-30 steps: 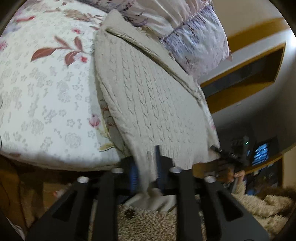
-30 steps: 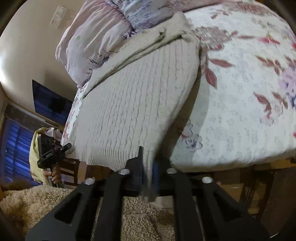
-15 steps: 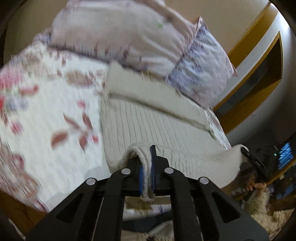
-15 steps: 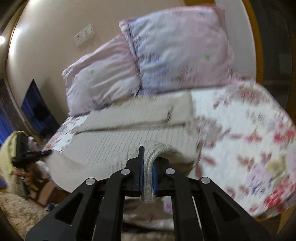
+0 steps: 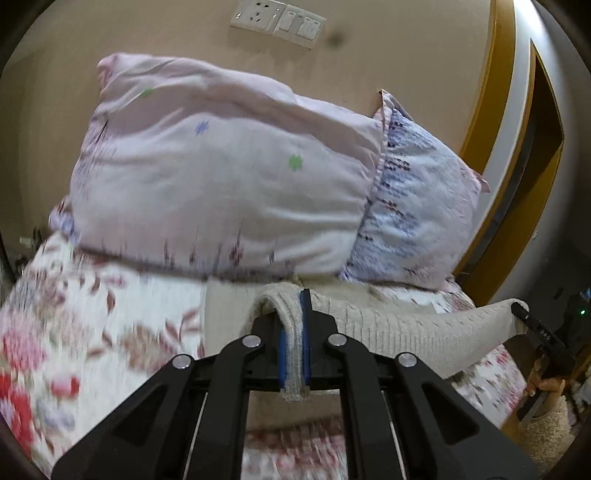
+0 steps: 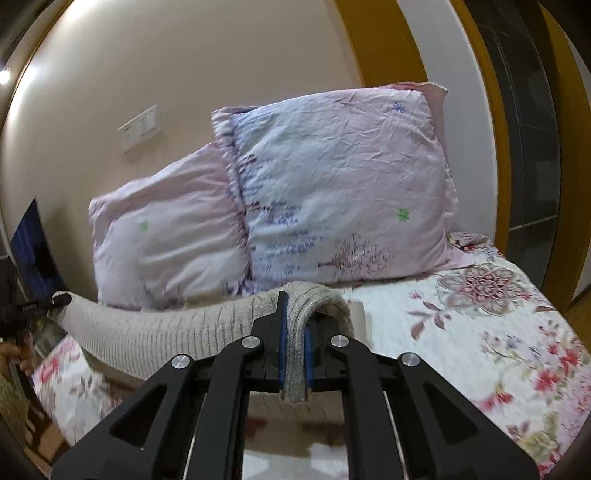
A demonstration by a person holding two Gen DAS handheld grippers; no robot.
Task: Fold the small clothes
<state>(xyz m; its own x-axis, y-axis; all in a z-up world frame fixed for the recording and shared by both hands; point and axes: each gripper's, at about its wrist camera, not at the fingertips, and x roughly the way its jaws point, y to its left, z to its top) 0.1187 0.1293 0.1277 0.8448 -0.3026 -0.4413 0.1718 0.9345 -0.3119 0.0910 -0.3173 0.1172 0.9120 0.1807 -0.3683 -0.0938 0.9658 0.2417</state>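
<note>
A cream cable-knit sweater [image 5: 413, 328] is stretched between my two grippers above the floral bed. My left gripper [image 5: 294, 343] is shut on the ribbed hem corner, held near the pillows. The right gripper [image 5: 532, 325] shows at the far right, pinching the other corner. In the right wrist view my right gripper [image 6: 295, 347] is shut on the hem, and the sweater [image 6: 155, 332] runs left to the left gripper [image 6: 40, 306]. The sweater's lower layer lying on the bed is mostly hidden.
Two pink-lilac pillows [image 5: 221, 184] [image 6: 332, 192] lean against the beige wall at the bed's head. The floral bedspread [image 6: 480, 332] extends to the right. A wall socket plate [image 5: 277, 18] is above. A wooden door frame [image 5: 498, 110] stands on the right.
Both grippers lifted the sweater's hem from the bed's foot edge and carried it forward over the garment toward the pillows. Both stayed shut on the hem.
</note>
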